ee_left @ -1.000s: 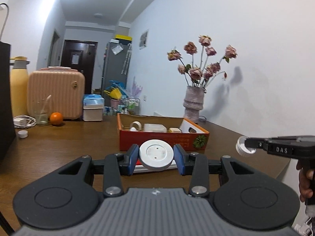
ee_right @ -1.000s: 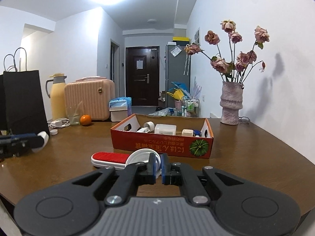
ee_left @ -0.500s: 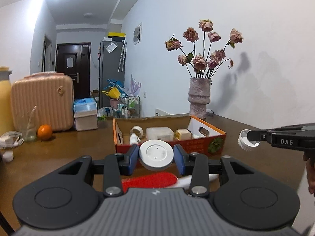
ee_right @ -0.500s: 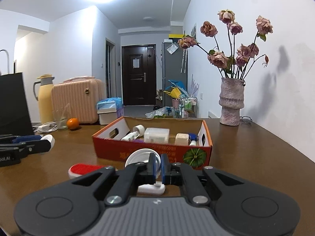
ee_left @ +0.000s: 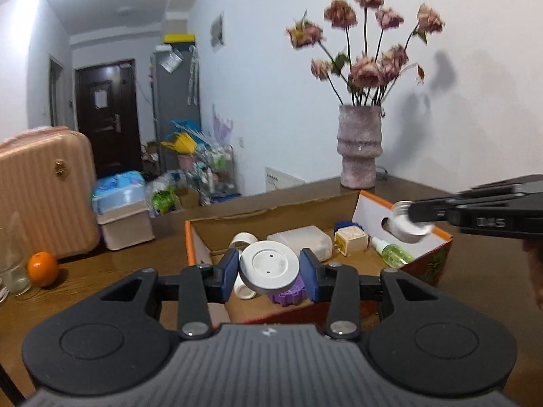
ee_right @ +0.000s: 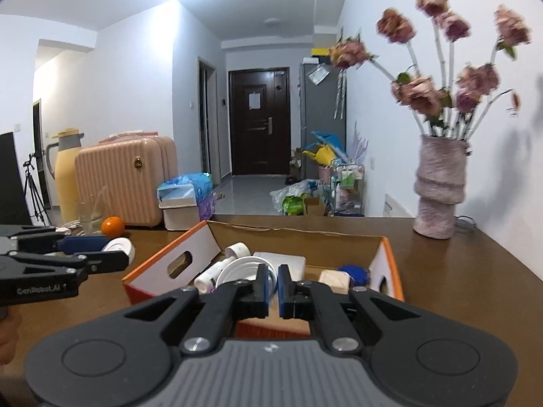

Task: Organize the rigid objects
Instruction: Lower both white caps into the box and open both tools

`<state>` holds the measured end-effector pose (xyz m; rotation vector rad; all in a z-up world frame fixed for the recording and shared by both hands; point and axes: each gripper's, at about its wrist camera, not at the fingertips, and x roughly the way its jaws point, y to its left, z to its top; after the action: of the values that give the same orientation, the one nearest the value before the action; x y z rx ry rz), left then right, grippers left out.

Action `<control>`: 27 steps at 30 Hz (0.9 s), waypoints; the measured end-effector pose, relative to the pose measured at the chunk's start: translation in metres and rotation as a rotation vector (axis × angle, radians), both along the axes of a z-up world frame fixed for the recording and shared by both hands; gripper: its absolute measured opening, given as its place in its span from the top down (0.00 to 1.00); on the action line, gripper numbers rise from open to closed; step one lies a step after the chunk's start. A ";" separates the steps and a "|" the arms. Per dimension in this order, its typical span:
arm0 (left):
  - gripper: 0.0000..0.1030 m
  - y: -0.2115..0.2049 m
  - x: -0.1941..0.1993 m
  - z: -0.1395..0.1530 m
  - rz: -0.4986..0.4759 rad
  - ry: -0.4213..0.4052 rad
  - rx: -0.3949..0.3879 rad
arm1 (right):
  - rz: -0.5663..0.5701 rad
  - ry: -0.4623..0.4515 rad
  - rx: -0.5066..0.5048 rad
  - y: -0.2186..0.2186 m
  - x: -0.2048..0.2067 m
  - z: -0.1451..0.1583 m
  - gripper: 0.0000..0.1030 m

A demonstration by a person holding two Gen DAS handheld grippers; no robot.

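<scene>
Left wrist view: the left gripper [ee_left: 268,273] grips a white round disc [ee_left: 268,268] edge-on between its blue pads [ee_left: 229,274], fingers set moderately apart. The disc hangs above the near end of the open cardboard box [ee_left: 200,254]. Inside the box lie a white rectangular container [ee_left: 300,241], a cream cube [ee_left: 351,241], a green spray bottle [ee_left: 393,253] and a purple ridged piece [ee_left: 288,295]. The right gripper [ee_left: 412,217] enters from the right, holding a white lid [ee_left: 409,226] over the box's far end.

Right wrist view: the right gripper [ee_right: 272,286] has fingers narrow, pinching the rim of the white lid [ee_right: 237,269] above the box [ee_right: 159,271]. The left gripper [ee_right: 101,252] sits left of the box with the disc [ee_right: 118,247].
</scene>
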<state>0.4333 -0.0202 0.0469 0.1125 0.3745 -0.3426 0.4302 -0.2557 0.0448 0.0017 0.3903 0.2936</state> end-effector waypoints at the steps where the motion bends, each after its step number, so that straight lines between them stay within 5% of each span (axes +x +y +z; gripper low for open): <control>1: 0.61 -0.001 0.011 -0.003 0.006 0.020 0.006 | 0.002 0.024 0.005 0.002 0.016 -0.004 0.95; 6: 0.61 0.000 0.066 -0.025 0.018 0.168 0.022 | -0.027 0.151 0.017 0.005 0.080 -0.025 0.95; 15: 0.60 0.000 0.103 -0.048 0.039 0.244 0.076 | -0.145 0.319 -0.003 -0.021 0.134 -0.062 0.93; 21: 0.55 0.000 0.103 -0.037 0.056 0.277 0.055 | -0.157 0.327 0.010 -0.026 0.137 -0.062 0.86; 27: 0.39 0.005 0.078 -0.001 0.086 0.241 0.038 | -0.143 0.273 0.023 -0.038 0.108 -0.023 0.80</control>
<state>0.5112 -0.0150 0.0458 0.0923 0.6227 -0.2647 0.5379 -0.2934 0.0218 0.0933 0.6550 0.1558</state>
